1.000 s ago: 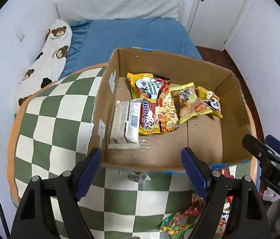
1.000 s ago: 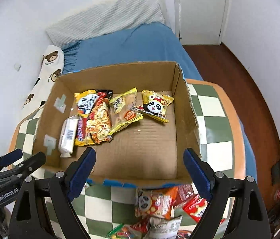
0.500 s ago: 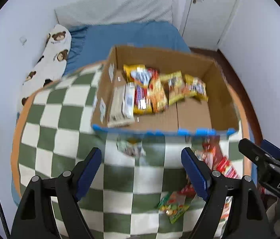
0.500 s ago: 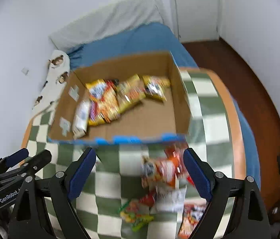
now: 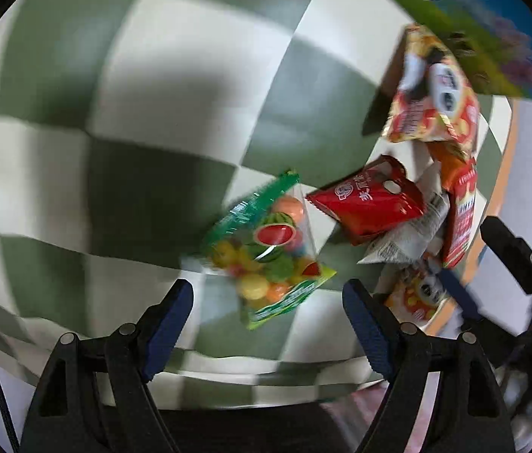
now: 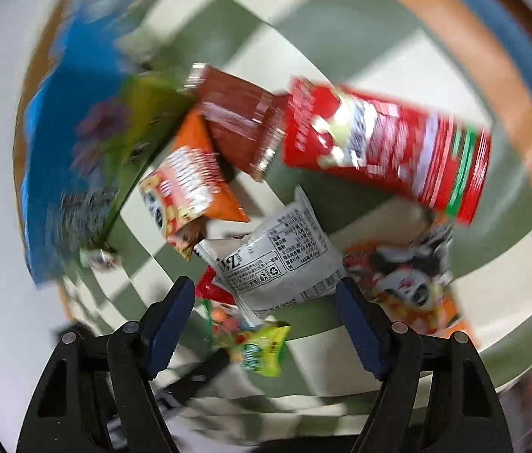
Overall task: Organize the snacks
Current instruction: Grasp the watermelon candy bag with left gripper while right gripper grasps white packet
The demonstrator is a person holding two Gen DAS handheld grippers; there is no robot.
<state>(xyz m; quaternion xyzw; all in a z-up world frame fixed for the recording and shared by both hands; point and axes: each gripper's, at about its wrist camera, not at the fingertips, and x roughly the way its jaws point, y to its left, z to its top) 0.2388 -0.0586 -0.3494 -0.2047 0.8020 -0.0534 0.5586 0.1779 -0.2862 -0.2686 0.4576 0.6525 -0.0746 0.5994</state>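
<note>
My left gripper is open, low over a green bag of fruit candy that lies between its fingers. A red pouch, a white wrapper and an orange panda bag lie to its right. My right gripper is open, just above a white wrapped snack. Around it lie an orange panda bag, a dark red pack, a large red bag, another panda bag and the candy bag. The right gripper shows at the right edge of the left wrist view.
The snacks lie on a green and white checked tabletop with an orange rim. A blurred green and blue shape, unclear what, is at the left in the right wrist view. Both views are motion-blurred.
Both grippers have dropped from above the cardboard box toward the loose snacks on the table. The box has left both views. Both stay open.
</note>
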